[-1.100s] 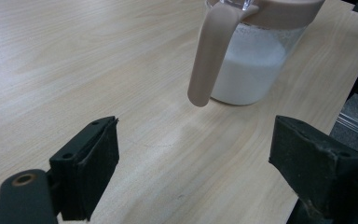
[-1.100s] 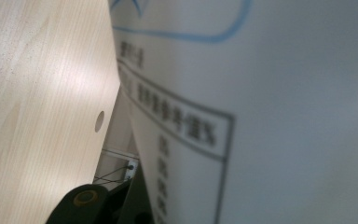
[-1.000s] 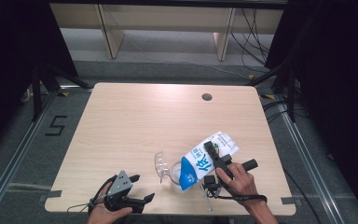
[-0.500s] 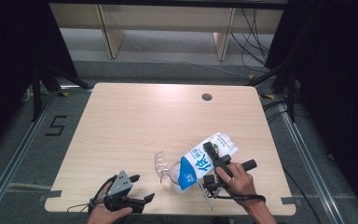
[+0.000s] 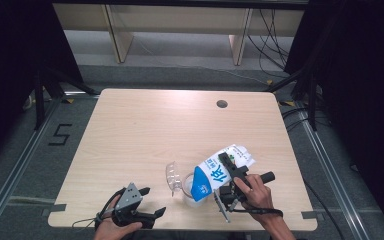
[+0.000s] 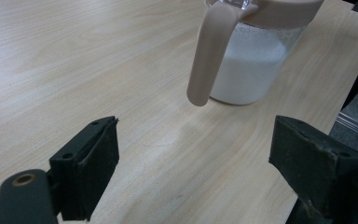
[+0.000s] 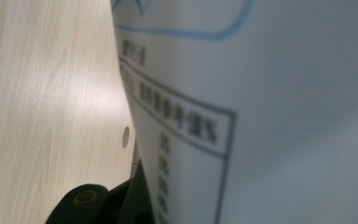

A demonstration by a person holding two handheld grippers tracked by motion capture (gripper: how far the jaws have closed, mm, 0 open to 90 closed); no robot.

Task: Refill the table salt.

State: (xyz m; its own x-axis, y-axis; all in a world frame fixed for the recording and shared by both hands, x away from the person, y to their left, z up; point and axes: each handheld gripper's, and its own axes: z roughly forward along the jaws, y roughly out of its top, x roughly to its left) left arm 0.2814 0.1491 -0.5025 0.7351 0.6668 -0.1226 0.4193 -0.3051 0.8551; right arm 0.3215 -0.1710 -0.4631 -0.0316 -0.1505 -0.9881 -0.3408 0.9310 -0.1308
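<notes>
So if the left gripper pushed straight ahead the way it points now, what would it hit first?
Most likely the jug's beige handle; the left gripper's open jaws face it across bare table, though depth is unclear.

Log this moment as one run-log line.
step: pouring milk | right gripper: shut on carton, tipped over jug | left gripper: open, empty, near table front edge | jug: part filled, white

The table (image 5: 145, 130) is evenly lit from above, its surroundings dark; the right gripper view's carton (image 7: 261, 116) is blurred.
</notes>
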